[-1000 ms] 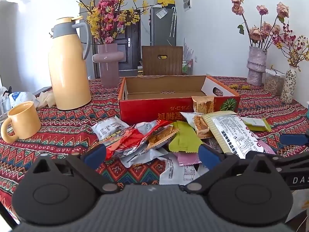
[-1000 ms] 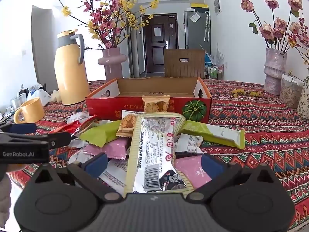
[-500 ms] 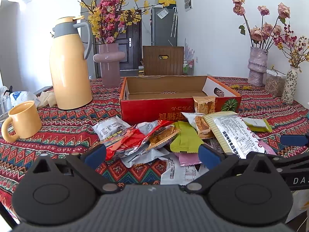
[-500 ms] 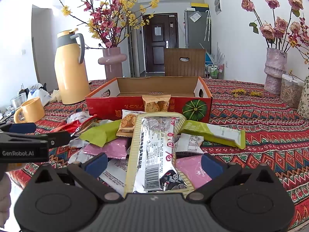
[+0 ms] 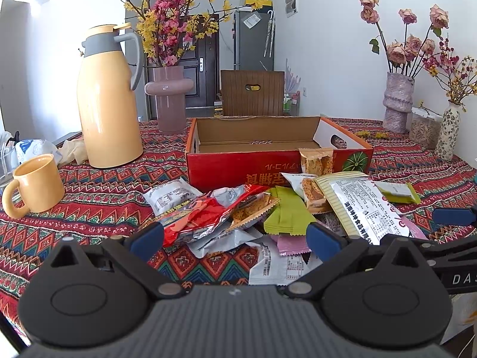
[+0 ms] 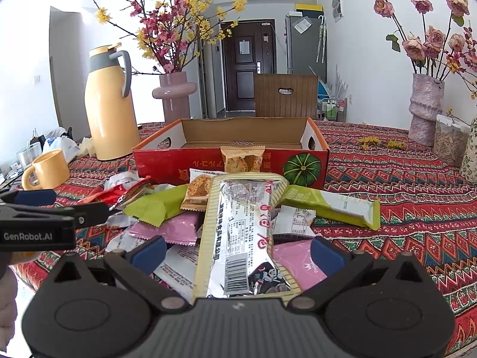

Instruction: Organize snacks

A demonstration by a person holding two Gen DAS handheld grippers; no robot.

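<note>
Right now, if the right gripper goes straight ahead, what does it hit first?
Probably the long silver wrapper lying between the open right gripper fingers; past it, the red box. Depth is uncertain.

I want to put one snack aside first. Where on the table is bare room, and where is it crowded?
Bare cloth lies right of the box, before the vase. Another patch lies between the mug and the snack pile. The box itself looks empty inside. The pile crowds the area before the box.

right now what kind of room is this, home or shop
Most likely a home dining area: a patterned tablecloth carries a yellow thermos jug and mug, flower vases stand around, and an entry door shows behind.
</note>
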